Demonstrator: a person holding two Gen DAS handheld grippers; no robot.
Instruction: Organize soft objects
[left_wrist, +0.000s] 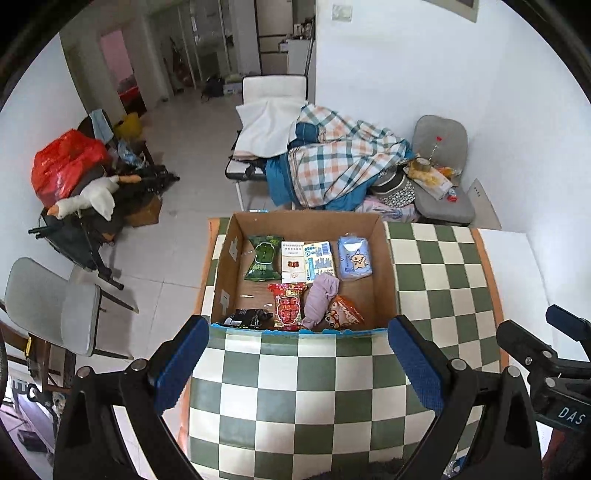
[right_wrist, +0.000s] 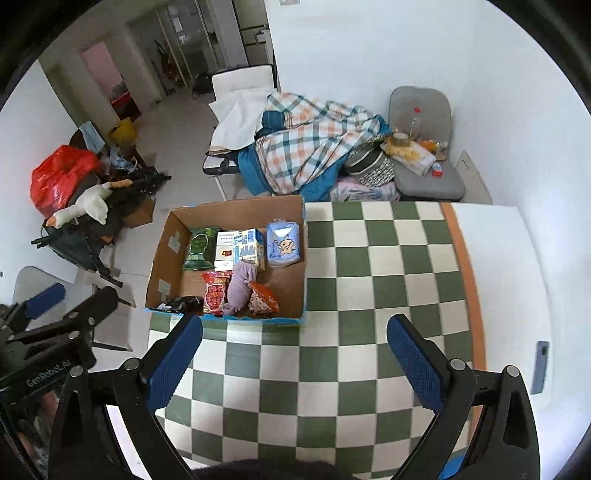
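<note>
Both tongs are hanging wide and empty above the checkered tablecloth (right_wrist: 369, 280): the left gripper (left_wrist: 297, 360) is facing the near wall of the cardboard box (left_wrist: 386, 258), and the right gripper (right_wrist: 295, 356) is hovering over bare cloth to the box's right. The soft objects are all sitting inside the box, which is resting at the table's left edge. Along the far side are lying a green snack packet (left_wrist: 263, 263), a white carton-like pack (left_wrist: 293, 261), a blue-and-white box (left_wrist: 320, 260) and a pale blue tissue pack (left_wrist: 354, 256); nearer are a black pouch (left_wrist: 245, 317), a red snack bag (left_wrist: 289, 305), a bunched lilac cloth (left_wrist: 320, 299) and an orange crinkled bag (left_wrist: 343, 314). Nothing is waiting on the cloth, so the sorting is probably ending or pausing. If another piece is being moved, coming down from above and clearing the upright box wall is likely the safest approach. The foil bags are looking slick and puffy, so pinching a sealed end should be holding better than squeezing the belly; the lilac cloth is limp and should be gathering easily, and the tissue pack is looking squashy under thin film.
</note>
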